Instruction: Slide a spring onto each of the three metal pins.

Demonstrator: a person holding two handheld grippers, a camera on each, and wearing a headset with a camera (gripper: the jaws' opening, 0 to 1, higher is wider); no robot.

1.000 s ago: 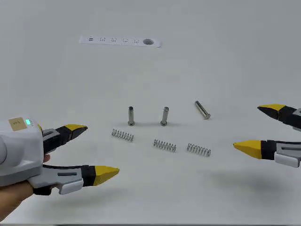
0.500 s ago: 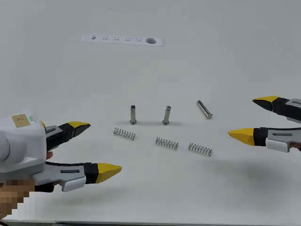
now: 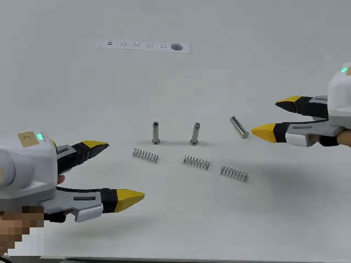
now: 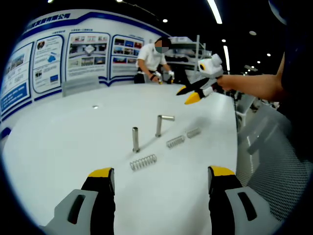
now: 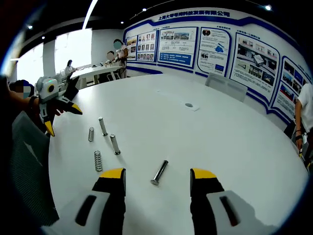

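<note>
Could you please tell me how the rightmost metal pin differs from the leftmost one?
The rightmost pin lies on its side; the leftmost pin stands upright. The rightmost pin is close before the open right claw; the leftmost pin is nearer the left claw. Both are shiny, bare metal.

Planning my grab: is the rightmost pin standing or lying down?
Lying down: the rightmost pin rests flat on the table, its side along the surface.

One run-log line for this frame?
left gripper open, empty | right gripper open, by lying pin | two upright pins bare | three springs loose
</note>
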